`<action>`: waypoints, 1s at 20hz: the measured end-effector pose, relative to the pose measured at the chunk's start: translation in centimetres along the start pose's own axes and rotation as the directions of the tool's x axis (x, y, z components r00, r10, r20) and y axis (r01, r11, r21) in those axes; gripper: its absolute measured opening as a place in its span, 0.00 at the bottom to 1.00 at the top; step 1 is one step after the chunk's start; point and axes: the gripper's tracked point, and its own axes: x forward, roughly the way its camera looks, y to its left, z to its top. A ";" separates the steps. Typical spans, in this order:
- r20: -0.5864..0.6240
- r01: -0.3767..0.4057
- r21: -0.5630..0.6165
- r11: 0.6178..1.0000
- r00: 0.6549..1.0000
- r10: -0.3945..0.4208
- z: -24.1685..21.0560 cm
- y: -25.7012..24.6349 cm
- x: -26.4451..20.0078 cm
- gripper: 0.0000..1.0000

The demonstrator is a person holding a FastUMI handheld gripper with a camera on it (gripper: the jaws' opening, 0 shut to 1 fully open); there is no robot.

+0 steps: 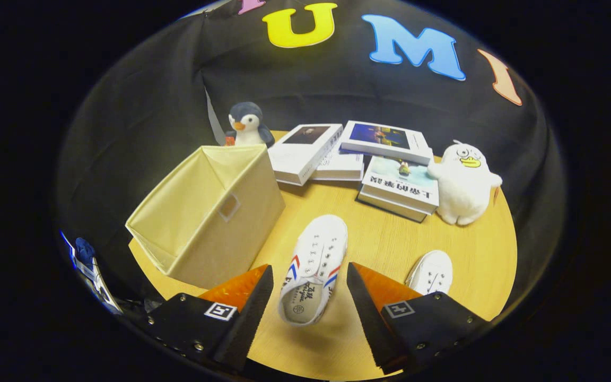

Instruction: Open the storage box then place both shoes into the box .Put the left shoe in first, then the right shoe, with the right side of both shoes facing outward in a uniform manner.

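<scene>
The claw (310,297) is spread wide, hovering over a white shoe (313,268) at lower centre, which lies between its fingers untouched. The beige storage box (207,212), left of centre, already stands open on the round worktop (390,239). The second shoe (431,273) peeks out at lower right. Judging by this, picking the first shoe is in hand: next, lower, pinch, carry it leftward.

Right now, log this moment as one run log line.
gripper: open, fingers either side of white shoe | second shoe: right of fingers | storage box: open, holds no shoes | stage: before first grasp
</scene>
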 end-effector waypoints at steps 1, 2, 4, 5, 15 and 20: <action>-0.033 0.005 0.006 1.000 0.999 -0.004 -1.0 -0.3 0.5 0.85; -0.067 0.008 0.012 1.000 0.998 -0.007 -2.3 -0.7 1.6 0.83; -0.140 0.021 0.006 1.000 0.990 -0.020 -4.4 -1.4 2.8 0.81; -0.170 0.024 0.006 1.000 0.985 -0.023 -5.1 -1.7 3.5 0.81; -0.272 0.097 0.006 0.995 0.958 -0.092 -6.1 -4.5 7.9 0.75; -0.304 0.042 -0.023 0.999 0.951 -0.047 -6.1 -3.2 9.0 0.45</action>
